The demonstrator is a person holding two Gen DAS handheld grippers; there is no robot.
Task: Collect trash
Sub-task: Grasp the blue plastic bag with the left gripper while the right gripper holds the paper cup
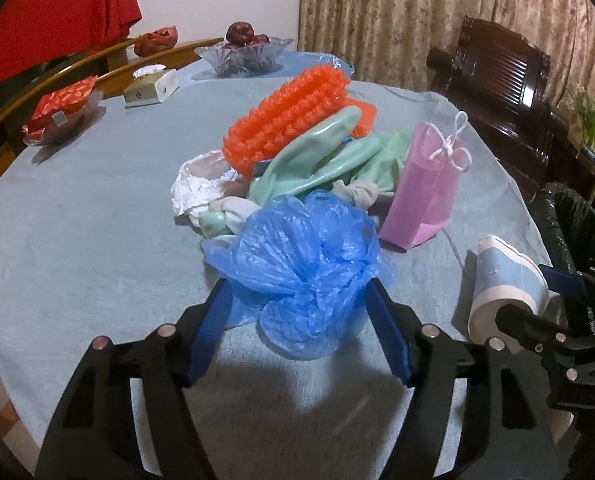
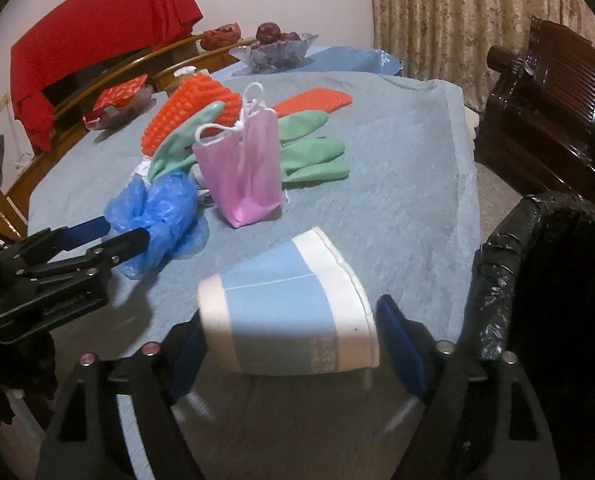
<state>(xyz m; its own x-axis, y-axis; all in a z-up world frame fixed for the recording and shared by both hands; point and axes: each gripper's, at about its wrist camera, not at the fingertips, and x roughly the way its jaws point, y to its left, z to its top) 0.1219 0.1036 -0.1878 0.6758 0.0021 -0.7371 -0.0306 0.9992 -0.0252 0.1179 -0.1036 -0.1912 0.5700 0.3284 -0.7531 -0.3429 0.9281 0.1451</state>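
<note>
A crumpled blue plastic bag (image 1: 305,268) lies on the blue tablecloth (image 1: 77,220), and my left gripper (image 1: 301,324) is closed around it, blue pads pressing both sides; it also shows in the right wrist view (image 2: 165,212). A blue-and-white paper cup (image 2: 285,304) lies on its side between the pads of my right gripper (image 2: 293,344), which grips it near the table's edge; the cup shows in the left wrist view (image 1: 505,284). Behind lie a pink mask (image 2: 243,164), green gloves (image 2: 313,156), orange foam netting (image 1: 289,116) and white crumpled paper (image 1: 197,184).
A black-lined trash bin (image 2: 545,264) stands off the table's right edge. A dark wooden chair (image 2: 549,100) stands behind it. A glass fruit bowl (image 1: 243,54), tissue box (image 1: 151,86) and red snack dish (image 1: 63,106) sit at the far side.
</note>
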